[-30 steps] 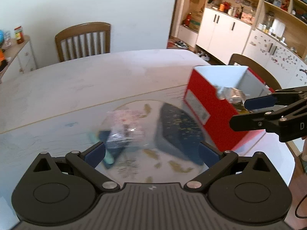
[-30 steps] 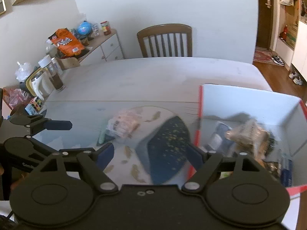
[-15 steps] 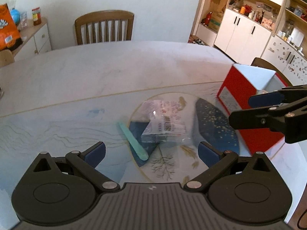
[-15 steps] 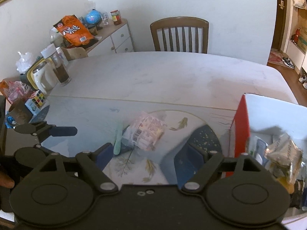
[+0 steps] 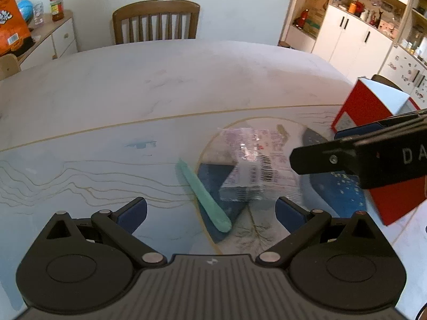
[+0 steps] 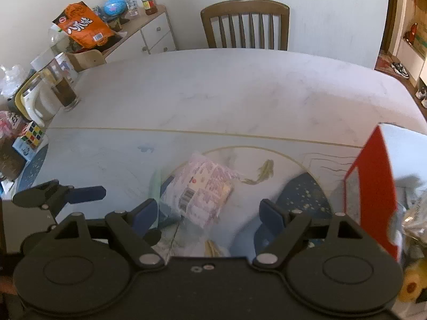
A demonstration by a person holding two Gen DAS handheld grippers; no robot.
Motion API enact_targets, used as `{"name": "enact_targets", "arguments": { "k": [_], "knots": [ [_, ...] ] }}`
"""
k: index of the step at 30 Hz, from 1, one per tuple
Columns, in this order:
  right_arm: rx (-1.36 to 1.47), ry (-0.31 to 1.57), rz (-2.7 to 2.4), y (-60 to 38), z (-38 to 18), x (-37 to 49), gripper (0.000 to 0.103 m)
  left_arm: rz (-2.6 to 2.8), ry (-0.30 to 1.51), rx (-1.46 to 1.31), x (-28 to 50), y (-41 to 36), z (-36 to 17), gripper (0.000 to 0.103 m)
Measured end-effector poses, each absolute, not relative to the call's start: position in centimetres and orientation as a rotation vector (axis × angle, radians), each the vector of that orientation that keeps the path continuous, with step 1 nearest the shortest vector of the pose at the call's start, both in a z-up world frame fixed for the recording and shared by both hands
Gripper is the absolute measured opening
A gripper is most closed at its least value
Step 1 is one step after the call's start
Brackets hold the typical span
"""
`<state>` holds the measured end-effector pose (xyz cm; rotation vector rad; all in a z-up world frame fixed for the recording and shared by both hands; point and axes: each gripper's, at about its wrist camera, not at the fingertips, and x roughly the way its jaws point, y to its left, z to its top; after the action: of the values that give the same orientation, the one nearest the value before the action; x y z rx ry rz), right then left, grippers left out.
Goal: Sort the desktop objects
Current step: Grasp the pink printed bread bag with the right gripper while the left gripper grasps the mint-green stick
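Green tool (image 5: 203, 196): slim, mint-coloured, lying flat on the table mat (image 5: 80, 176); long axis runs diagonally, rounded thick end toward the left wrist camera, thin end pointing away and to the left. Its near half rests over a dark blue patch of the mat print.
Snack packet (image 5: 256, 170): clear wrapper with pink print and a barcode, lying flat just right of the green tool, touching or nearly touching it; from the right wrist view (image 6: 202, 194) its long axis tilts from near-left to far-right, barcode at the near end.
Red box (image 5: 373, 133): open top, white inside, standing at the right edge of the mat, apart from the packet; the right wrist view shows wrapped items inside (image 6: 416, 213), details blurred.
Left gripper (image 5: 210, 210): held low above the mat, pointing forward over the green tool's near end; jaws spread wide, nothing between the pads, no contact seen.
Right gripper (image 6: 205, 213): held above the mat, aimed at the snack packet, which sits between and beyond its tips; jaws spread wide, gripping nothing. In the left wrist view it enters from the right (image 5: 360, 157), in front of the red box.
Table (image 5: 186, 80): pale marble-look top.
Chair (image 5: 156, 21): wooden, slat-backed, at the far side.
Sideboard (image 6: 149, 32): white drawers, carrying an orange bag (image 6: 82, 26) and jars.
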<state>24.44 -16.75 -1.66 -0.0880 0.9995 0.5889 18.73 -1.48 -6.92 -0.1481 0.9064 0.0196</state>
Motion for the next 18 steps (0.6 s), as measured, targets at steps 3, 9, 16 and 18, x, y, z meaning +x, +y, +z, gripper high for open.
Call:
{"name": "enact_targets", "arguments": {
  "k": [3,9,16,18],
  "knots": [
    [-0.079,1.011,0.589,-16.0,-2.2,25.3,0.084,0.031,0.903,-0.149,19.1,-1.3,-7.5,0.103],
    [-0.082,1.033,0.591,-14.2,-3.5,26.7,0.083,0.041,0.918,-0.137,19.5,-1.8,-8.8,0.102],
    [-0.084,1.059,0.588,-12.9,-4.9,27.8,0.083,0.07,0.923,-0.093,19.9,-2.6,-9.8,0.101],
    [-0.088,1.064,0.588,-12.7,-5.2,27.9,0.083,0.078,0.928,-0.087,20.1,-2.6,-10.1,0.1]
  ]
}}
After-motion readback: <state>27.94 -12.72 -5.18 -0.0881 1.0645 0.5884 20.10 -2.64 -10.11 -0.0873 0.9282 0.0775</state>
